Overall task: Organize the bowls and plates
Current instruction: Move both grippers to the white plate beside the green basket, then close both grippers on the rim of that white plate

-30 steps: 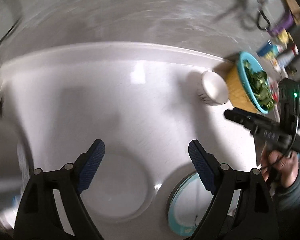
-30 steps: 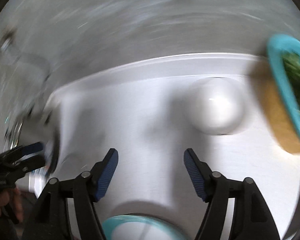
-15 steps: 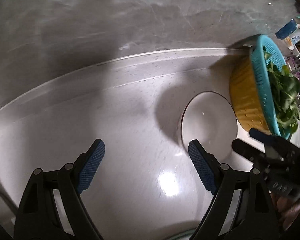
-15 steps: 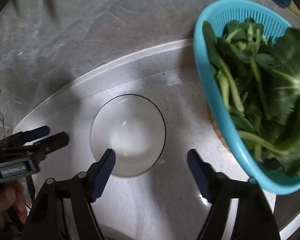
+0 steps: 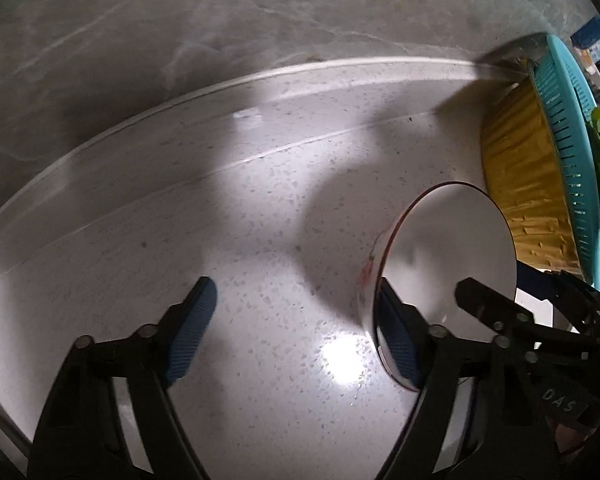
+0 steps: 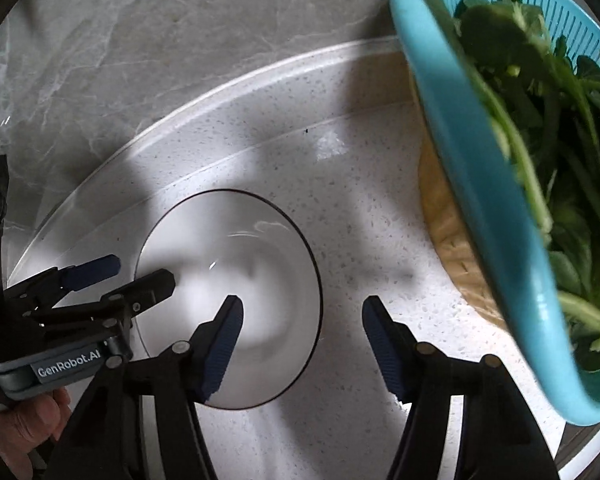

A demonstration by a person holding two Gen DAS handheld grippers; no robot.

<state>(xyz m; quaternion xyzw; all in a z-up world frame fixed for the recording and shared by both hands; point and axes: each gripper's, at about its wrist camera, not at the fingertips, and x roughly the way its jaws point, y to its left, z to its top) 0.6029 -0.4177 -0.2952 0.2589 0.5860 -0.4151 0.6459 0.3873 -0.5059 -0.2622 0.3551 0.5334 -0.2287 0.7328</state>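
White speckled counter (image 5: 260, 240) lies bare and roomy left of the white bowl (image 6: 236, 280), ending at a raised lip under grey marble. The blue strainer (image 6: 480, 200) of greens crowds the bowl's right. The left gripper (image 5: 296, 332), jaws just closing yet apart, straddles the bowl's near rim, one pad inside. The right gripper (image 6: 300, 344), also narrowing, straddles the opposite rim. Only the right view shows the bowl's full rim and a hand (image 6: 20, 432).
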